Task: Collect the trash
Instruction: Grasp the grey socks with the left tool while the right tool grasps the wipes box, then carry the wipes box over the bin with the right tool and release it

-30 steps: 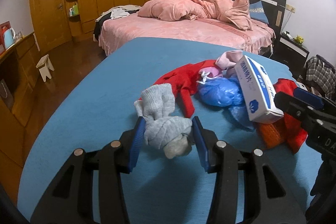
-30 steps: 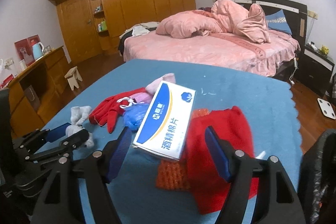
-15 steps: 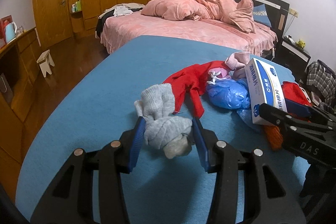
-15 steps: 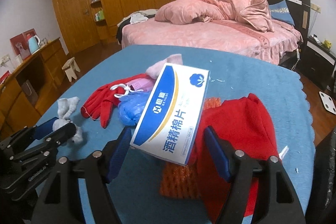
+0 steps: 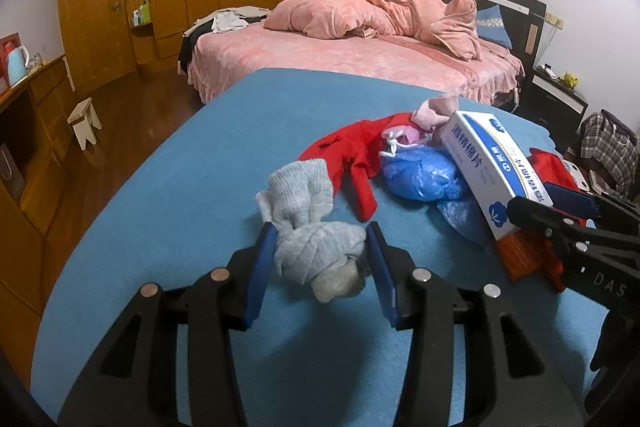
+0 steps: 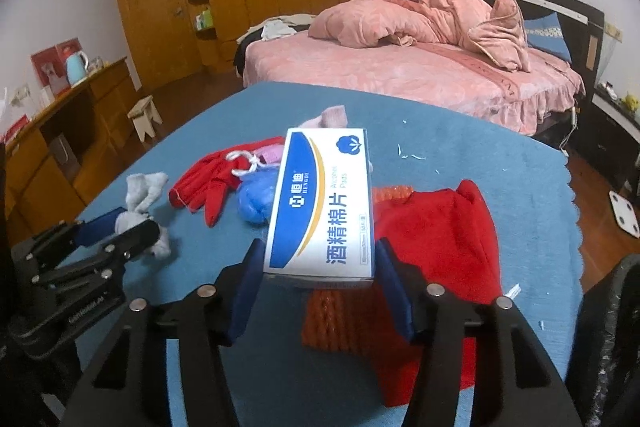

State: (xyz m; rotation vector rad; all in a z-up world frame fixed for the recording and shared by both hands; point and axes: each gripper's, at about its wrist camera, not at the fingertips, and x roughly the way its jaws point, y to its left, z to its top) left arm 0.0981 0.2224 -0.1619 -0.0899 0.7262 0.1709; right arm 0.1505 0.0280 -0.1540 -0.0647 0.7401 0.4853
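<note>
The blue surface [image 6: 460, 131] carried a loose heap toward its middle and right edge: a red garment [image 6: 440, 227], blue plastic bags [image 5: 420, 175], red gloves [image 5: 352, 151], seemingly gathered there for sorting. The alcohol-pad box [image 6: 324, 203] lay tilted atop the heap, so it offered its long sides to the right fingers [image 6: 390, 275], which had just been closing and flanked it closely. The left fingers [image 5: 262, 263], partly open, pinched a grey sock bundle [image 5: 316, 255] near the left edge.

Left tool [image 5: 320, 255]: pads pressed on the grey sock bundle [image 5: 316, 247]
Tabletop [image 5: 192, 163]: blue cloth
Pile: red glove [image 5: 352, 155], blue bag [image 5: 420, 175], white-blue box [image 5: 488, 167]
Right tool [image 5: 560, 223]: at the box's near end
</note>
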